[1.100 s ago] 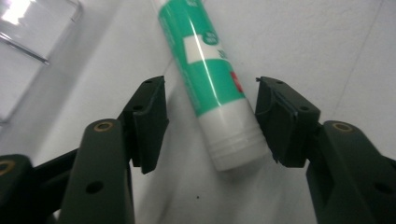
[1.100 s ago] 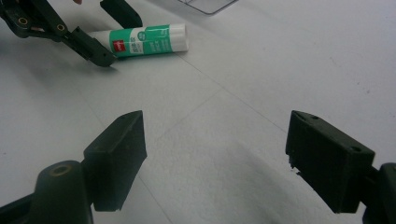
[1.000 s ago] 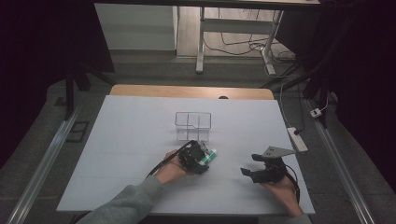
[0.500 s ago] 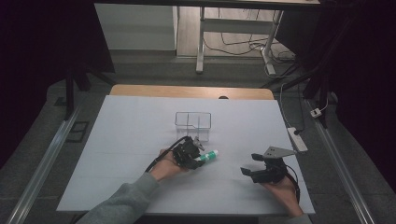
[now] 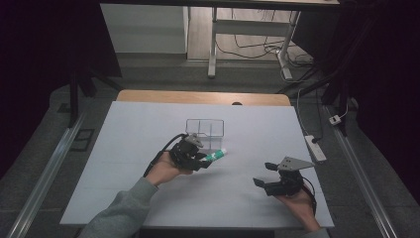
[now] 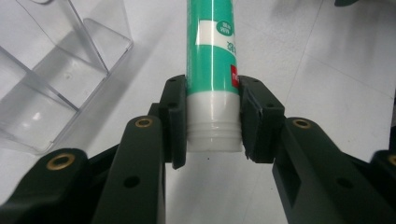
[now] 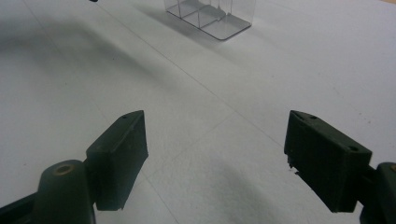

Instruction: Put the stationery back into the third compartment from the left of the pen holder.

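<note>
Item: left gripper (image 6: pixel 214 119). Jaws have just been closing and now pinch the white cap end of a green tube (image 6: pixel 212 56), one pad on each side of it. The tube runs straight out from between the jaws, its green printed body beyond the pads and its white threaded end sitting between them. In the high view the left gripper (image 5: pixel 202 159) is held just in front of the clear box, with the tube (image 5: pixel 216 155) projecting from the jaw tips to the right, off the sheet as far as the shadow suggests.

Item: clear plastic box (image 6: pixel 56 70). Divided into compartments, standing on the white table (image 6: pixel 336 93), to the left of and beyond the left jaws, close beside the tube but apart from it. From above the box (image 5: pixel 205 130) stands upright near the middle of the table (image 5: pixel 129 134).

Item: right gripper (image 7: pixel 215 158). Jaws spread wide, nothing between them, bare table surface beneath. The clear box (image 7: pixel 210 16) lies well ahead of these jaws, slightly left of centre. In the high view the right gripper (image 5: pixel 265 174) rests low near the table's near right edge, well apart from the left gripper.
</note>
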`<state>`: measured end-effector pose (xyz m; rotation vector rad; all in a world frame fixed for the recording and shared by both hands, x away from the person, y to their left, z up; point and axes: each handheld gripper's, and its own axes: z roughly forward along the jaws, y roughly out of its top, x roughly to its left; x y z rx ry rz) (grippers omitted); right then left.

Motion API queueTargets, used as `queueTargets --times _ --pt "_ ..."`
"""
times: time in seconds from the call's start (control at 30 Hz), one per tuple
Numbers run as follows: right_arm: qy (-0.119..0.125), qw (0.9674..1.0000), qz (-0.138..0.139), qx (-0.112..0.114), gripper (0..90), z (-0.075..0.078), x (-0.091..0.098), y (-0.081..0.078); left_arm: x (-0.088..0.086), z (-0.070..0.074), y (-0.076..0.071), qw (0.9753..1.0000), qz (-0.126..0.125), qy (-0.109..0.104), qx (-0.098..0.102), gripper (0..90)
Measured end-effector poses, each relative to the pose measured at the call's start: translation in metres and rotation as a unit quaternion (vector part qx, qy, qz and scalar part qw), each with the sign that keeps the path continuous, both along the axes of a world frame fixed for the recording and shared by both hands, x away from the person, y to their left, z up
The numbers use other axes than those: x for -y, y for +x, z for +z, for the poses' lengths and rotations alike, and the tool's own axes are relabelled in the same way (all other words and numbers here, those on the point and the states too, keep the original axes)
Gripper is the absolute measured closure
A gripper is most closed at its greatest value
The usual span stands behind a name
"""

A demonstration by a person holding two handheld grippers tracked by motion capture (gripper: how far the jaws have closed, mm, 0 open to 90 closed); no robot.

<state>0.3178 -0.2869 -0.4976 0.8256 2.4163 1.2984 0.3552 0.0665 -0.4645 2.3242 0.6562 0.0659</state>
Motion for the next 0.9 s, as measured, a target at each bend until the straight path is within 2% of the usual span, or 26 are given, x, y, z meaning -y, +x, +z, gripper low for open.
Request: queueTargets --times 0.3,0.37,0.53,0.67,0.9 --pt "-0.001 1.0000 0.000 0.000 21.3 0.002 -0.004 -0.003 0.004 -0.002 0.000 0.9999 -0.012 0.002 -0.006 64.1" --pt "0.005 1.0000 0.004 -0.001 22.0 0.003 -0.005 -0.004 0.004 -0.002 0.000 0.9998 -0.015 0.001 -0.009 64.1" --pt "0.003 0.9999 0.015 0.001 22.1 0.007 -0.010 -0.007 0.006 -0.003 0.000 0.9996 -0.023 -0.005 -0.019 64.1" --pt "-0.007 0.9997 0.021 0.006 22.1 0.009 -0.017 -0.010 0.009 -0.004 0.000 0.9992 -0.033 0.000 -0.023 64.1" --pt "-0.005 0.9996 0.027 0.008 22.2 0.011 -0.021 -0.012 0.015 -0.007 -0.002 0.9989 -0.040 0.008 -0.024 64.1"
